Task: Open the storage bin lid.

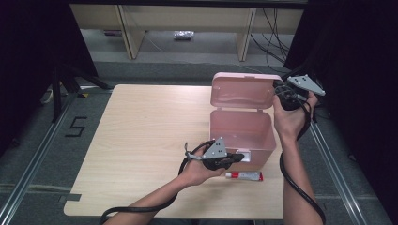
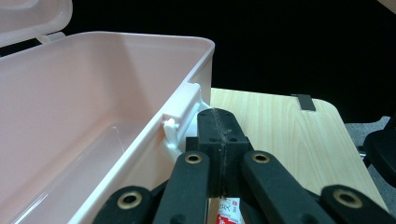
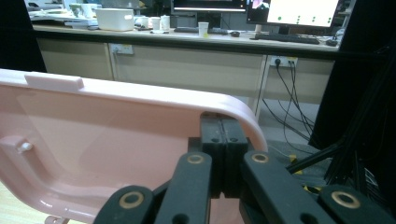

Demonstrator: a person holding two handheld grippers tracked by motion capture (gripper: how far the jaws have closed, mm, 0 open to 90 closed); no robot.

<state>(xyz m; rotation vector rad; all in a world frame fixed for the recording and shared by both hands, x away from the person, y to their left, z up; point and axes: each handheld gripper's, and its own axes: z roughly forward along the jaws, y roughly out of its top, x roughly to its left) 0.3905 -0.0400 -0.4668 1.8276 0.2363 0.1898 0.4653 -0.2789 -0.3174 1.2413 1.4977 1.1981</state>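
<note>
Left gripper [image 1: 234,158] jaws pressed together, against pink box [image 1: 241,132] front; right gripper [image 1: 282,92] jaws together at raised lid [image 1: 243,90] corner; likely next: load tube [image 1: 244,176]

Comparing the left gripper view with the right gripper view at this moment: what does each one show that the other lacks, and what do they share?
Left gripper view alone: the box's open interior, its white front latch, the wooden table and a red-and-white tube under the left claw. Right gripper view alone: the raised lid beside the right claw, a desk with monitors, floor cables. Shared: the pink box, and jaws pressed together.
</note>
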